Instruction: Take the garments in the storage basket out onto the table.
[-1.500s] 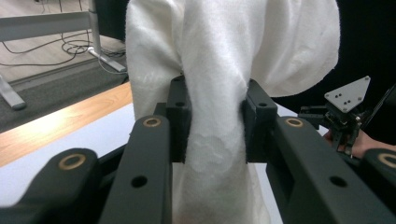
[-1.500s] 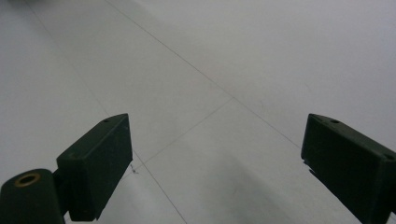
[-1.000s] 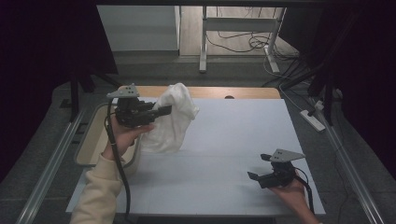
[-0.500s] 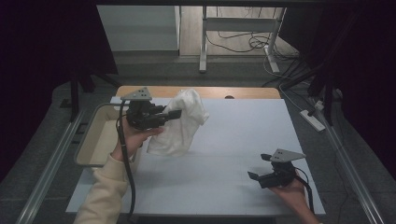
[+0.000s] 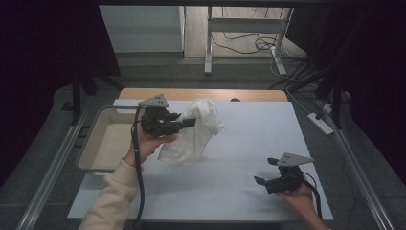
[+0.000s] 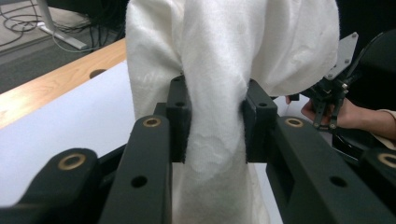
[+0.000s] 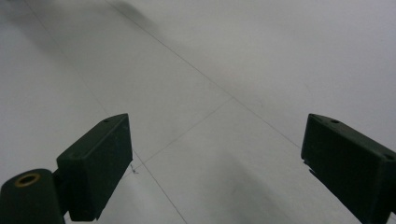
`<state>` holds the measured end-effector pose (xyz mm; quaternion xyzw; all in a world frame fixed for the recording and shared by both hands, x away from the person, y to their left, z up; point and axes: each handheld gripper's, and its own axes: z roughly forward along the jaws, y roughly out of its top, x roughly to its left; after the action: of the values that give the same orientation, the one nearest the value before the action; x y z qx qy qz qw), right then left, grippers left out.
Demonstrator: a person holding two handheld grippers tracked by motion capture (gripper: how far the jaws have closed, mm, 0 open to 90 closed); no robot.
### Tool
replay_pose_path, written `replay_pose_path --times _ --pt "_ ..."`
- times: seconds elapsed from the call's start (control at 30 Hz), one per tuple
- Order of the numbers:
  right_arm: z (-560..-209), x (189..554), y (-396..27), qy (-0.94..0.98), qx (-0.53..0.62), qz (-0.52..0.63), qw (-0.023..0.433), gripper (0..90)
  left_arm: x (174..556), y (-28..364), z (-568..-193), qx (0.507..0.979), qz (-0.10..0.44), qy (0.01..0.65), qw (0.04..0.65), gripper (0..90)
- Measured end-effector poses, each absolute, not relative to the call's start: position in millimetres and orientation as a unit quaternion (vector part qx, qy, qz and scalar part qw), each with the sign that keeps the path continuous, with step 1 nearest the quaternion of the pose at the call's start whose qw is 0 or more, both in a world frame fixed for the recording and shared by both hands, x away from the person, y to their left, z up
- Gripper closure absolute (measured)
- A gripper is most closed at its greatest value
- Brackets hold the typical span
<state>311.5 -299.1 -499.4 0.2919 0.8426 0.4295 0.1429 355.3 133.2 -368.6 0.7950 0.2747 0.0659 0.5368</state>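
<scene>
A beige tray sits at the table's left edge; the left gripper clamps a white towel hanging lengthwise downward; the right gripper rests wide open.

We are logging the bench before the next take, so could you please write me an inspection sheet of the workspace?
Surface: white table, bare across its middle; wooden strip along the far edge.
Job's things: white towel, lifted and hanging, its lower end about at the table.
Clutter: beige bin at the table's left edge.
Grippers: left gripper shut on the towel; right gripper open, low over the table.
Cables: one trails from each gripper; more on the floor beyond.
Surroundings: power strip on the floor, dark curtains.
</scene>
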Motion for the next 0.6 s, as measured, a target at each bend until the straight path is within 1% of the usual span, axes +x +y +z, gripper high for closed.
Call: replay_pose_path --times 0.6 --pt "-498.6 310.9 -299.8 0.843 0.291 0.43 0.142 8.7 358.2 101.8 -388.6 0.822 0.036 0.256 0.507 68.6"
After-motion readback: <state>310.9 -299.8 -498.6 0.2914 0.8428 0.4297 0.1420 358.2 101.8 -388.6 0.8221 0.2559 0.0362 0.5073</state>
